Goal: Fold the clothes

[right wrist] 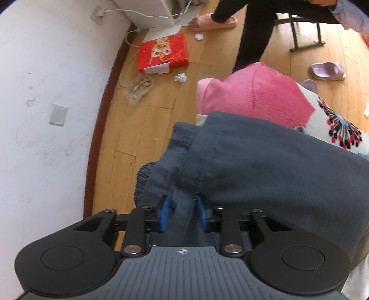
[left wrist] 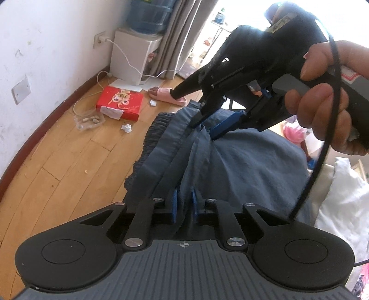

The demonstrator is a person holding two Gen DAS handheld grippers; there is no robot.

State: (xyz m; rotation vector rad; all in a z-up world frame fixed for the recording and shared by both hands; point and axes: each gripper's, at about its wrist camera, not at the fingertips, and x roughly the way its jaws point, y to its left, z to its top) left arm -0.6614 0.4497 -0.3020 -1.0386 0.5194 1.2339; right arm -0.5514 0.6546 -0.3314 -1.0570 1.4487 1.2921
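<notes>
— Where's the garment now?

— The blue-grey shorts (left wrist: pixel 242 161) hang bunched between the two tools, over the edge of a bed, with the wooden floor (left wrist: pixel 69 173) below. The gathered elastic waistband (left wrist: pixel 156 129) faces the wall side.

— And the left hand-held gripper?

— The left hand-held gripper (left wrist: pixel 184 203) is clenched on a fold of the shorts; its blue pads (left wrist: pixel 174 203) press the cloth from both sides.

— The right one?

— The right hand-held gripper (right wrist: pixel 183 212) has a thick pleat of the same fabric pinched between its blue pads (right wrist: pixel 164 214), near a stitched seam. In the left camera you see it from outside (a bare hand (left wrist: pixel 322 101) wrapped around its handle), its fingers pointing down into the waistband area, cloth caught between them.

— What's under the shorts?

— A pink fleecy blanket (right wrist: pixel 253 94) and a white cushion with a red-and-black pattern (right wrist: pixel 341 129) lie just beyond the cloth.

— And farther out?

— On the floor, a red gift box (right wrist: pixel 162 56) near the white wall (right wrist: pixel 46 115), a clear bag (left wrist: pixel 88 121) beside it, scraps of crumpled paper (left wrist: pixel 126 128). Someone's foot in a pink slipper (right wrist: pixel 213 22) stands by a white water dispenser (left wrist: pixel 133 57), and a lilac slipper (right wrist: pixel 327 70) lies well apart from it.
</notes>
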